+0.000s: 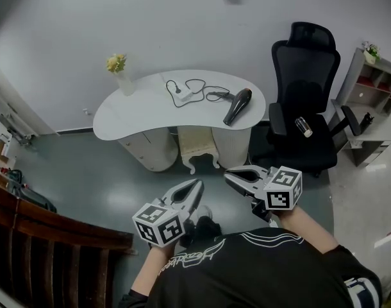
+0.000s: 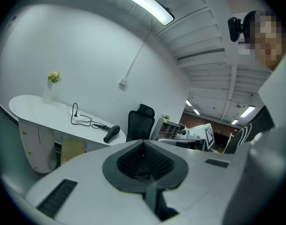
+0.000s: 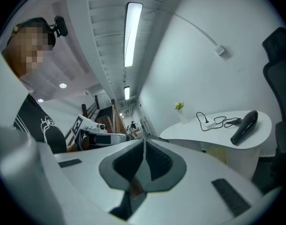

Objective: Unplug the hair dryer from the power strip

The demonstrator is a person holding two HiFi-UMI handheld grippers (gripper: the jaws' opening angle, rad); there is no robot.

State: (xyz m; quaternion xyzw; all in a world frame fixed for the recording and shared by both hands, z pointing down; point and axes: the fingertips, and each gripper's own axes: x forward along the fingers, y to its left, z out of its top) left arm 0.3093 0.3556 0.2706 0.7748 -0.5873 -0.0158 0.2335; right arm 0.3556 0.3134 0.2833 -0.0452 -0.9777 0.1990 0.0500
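Observation:
A black hair dryer [image 1: 237, 106] lies on the right part of a white curved table [image 1: 138, 114]. Its black cord runs left to a white power strip [image 1: 186, 95], where a plug sits in a socket. The dryer [image 2: 111, 133] and the strip [image 2: 78, 120] show small and far off in the left gripper view, and the right gripper view also has the dryer [image 3: 244, 127] and the strip [image 3: 209, 124]. Both grippers hang well short of the table, over the floor in front of the person. My left gripper [image 1: 197, 186] is shut and empty. My right gripper [image 1: 229, 174] is shut and empty too.
A vase of yellow flowers [image 1: 120, 71] stands at the table's far left. A black office chair [image 1: 304, 101] with a small bottle [image 1: 303, 126] on its seat stands right of the table, a shelf unit [image 1: 375, 82] beyond it. A white stool [image 1: 197, 147] sits under the table. A wooden railing [image 1: 48, 236] runs at lower left.

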